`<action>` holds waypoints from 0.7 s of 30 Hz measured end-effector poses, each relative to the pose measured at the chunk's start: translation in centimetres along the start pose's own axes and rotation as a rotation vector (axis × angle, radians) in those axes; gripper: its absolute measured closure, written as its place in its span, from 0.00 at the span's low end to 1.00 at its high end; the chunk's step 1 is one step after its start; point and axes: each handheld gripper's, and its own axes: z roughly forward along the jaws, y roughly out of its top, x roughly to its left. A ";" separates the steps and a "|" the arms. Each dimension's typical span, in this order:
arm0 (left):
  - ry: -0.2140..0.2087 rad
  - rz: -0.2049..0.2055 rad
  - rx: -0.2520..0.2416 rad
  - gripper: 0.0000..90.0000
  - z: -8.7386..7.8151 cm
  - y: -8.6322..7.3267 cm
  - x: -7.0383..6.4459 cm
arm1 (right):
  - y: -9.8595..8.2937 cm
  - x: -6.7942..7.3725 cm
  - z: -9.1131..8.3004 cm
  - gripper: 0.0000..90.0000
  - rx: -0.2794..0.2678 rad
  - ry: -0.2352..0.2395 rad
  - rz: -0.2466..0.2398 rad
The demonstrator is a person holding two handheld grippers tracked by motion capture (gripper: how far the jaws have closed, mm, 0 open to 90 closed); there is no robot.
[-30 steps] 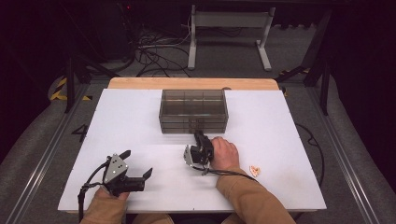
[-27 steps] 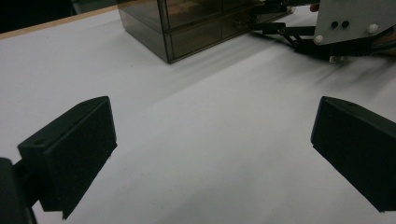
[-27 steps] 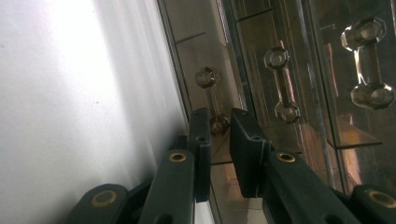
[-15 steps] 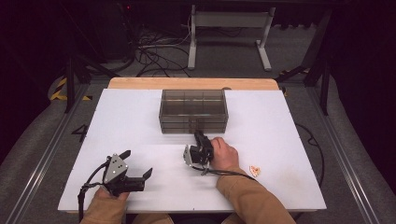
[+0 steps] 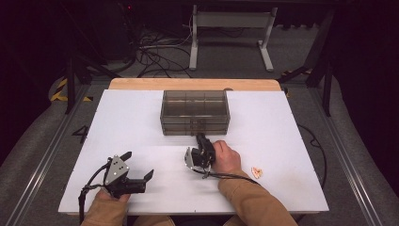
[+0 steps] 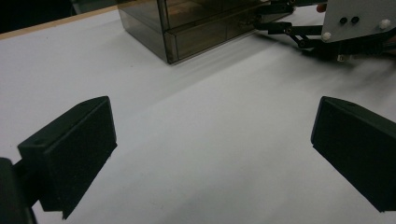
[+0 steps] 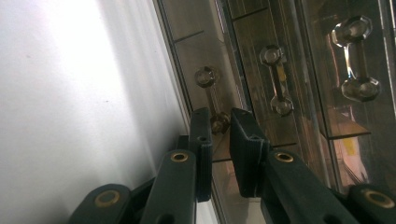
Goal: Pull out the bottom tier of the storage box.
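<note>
At drawer cabinet (image 5: 195, 113) front: right gripper (image 7: 219, 135) narrowed around lowest drawer handle (image 7: 212, 100); left gripper (image 5: 136, 175) wide, idle. Risk: slipping off the small handle, cabinet dragging across bench (image 5: 282, 132).

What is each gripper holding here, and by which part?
The right gripper pinches the lowest drawer's handle at its near knob on the drawer box. The left gripper is open, holding nothing.

Smoky translucent drawer box (image 5: 195, 113) — white table (image 5: 136, 122) — black gripper (image 5: 140, 165) jaws.
</note>
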 end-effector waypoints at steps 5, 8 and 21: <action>-0.002 -0.002 -0.001 0.01 0.0 0.0 0.0 | 0.1 0.1 -0.4 0.88 -0.004 0.010 0.009; -0.002 -0.003 -0.002 0.01 0.0 0.0 0.0 | 0.3 0.2 -0.7 0.89 -0.009 0.018 0.009; -0.001 -0.003 0.000 0.01 0.0 0.0 0.0 | 0.3 -0.3 -1.1 0.87 -0.006 0.051 0.064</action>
